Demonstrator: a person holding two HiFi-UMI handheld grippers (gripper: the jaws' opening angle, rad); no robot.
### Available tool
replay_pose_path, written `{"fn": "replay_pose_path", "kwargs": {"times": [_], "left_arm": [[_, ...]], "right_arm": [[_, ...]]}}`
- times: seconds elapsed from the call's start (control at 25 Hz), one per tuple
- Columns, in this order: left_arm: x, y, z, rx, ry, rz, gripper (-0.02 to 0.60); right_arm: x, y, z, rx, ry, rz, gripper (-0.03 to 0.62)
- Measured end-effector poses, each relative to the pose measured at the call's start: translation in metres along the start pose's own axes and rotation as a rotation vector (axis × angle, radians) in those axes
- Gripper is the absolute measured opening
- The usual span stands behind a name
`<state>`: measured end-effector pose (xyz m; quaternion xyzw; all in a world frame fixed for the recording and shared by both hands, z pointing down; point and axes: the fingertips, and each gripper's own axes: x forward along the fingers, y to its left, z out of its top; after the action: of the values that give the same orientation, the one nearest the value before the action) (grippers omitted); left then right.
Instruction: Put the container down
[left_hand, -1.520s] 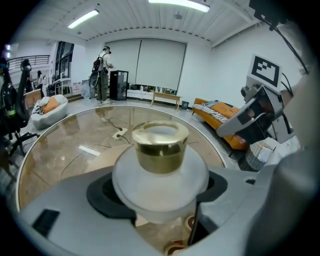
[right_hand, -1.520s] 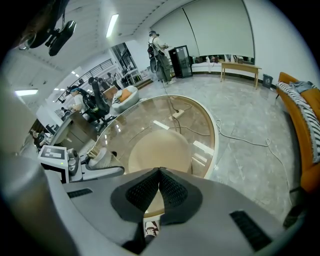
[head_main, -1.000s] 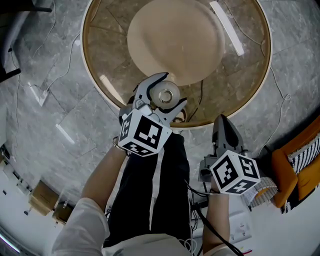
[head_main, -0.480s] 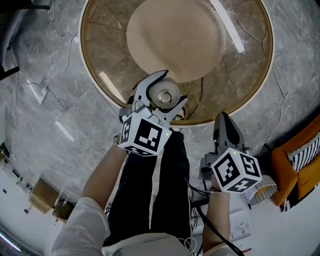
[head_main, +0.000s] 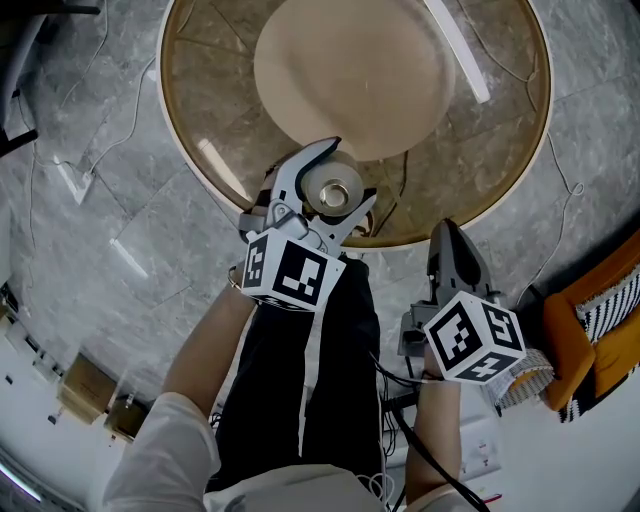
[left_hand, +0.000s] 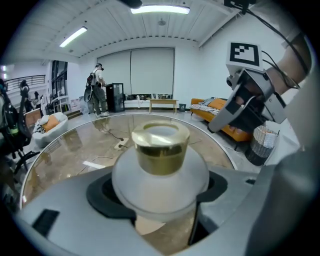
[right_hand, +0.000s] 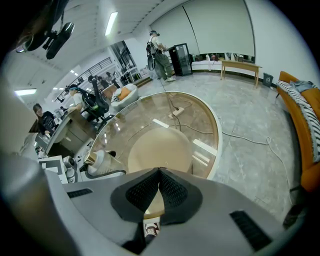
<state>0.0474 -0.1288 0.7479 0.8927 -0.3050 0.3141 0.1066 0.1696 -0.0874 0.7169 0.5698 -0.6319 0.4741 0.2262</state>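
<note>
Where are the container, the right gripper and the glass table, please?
container (left_hand: 160, 150), left gripper view, gold cap
right gripper (head_main: 447, 235), head view, closed fingertips
glass table (head_main: 205, 90), head view, bare glass

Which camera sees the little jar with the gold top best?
The left gripper view: the jar fills the middle, held in the left tongs. The head view sees only its top from above; the right gripper view shows it small, far left.

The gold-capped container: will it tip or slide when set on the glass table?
The container looks squat with a wide rounded body, so it probably won't tip easily. Its smooth surface and the glossy glass table suggest it may slide if nudged.
</note>
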Motion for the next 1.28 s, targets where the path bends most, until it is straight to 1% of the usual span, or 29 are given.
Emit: {"fn": "replay_pose_path", "kwargs": {"times": [0.2, 0.56, 0.72, 0.8, 0.92, 1.16, 1.28], "left_arm": [[-0.001, 0.0, -0.001, 0.031, -0.016, 0.02, 0.339], [-0.002, 0.0, 0.0, 0.03, -0.048, 0.02, 0.339], [-0.004, 0.0, 0.002, -0.007, -0.068, -0.013, 0.346], [-0.006, 0.0, 0.004, -0.041, -0.08, -0.039, 0.365], [-0.011, -0.003, 0.008, -0.086, -0.097, -0.063, 0.37], [-0.025, 0.001, 0.012, -0.115, -0.105, -0.04, 0.377], [-0.036, 0.003, 0.016, -0.109, -0.099, -0.03, 0.377]], "right_arm": [[0.001, 0.003, -0.001, -0.006, 0.001, 0.003, 0.023], [0.0, 0.01, -0.002, -0.012, -0.003, 0.006, 0.023], [-0.001, 0.014, -0.005, -0.018, -0.005, 0.009, 0.023], [-0.001, 0.015, -0.006, -0.02, -0.005, 0.009, 0.023], [-0.003, 0.019, -0.007, -0.025, -0.005, 0.008, 0.023], [-0.013, 0.03, -0.004, -0.042, -0.02, 0.016, 0.023], [-0.023, 0.036, 0.003, -0.057, -0.035, 0.02, 0.023]]}}
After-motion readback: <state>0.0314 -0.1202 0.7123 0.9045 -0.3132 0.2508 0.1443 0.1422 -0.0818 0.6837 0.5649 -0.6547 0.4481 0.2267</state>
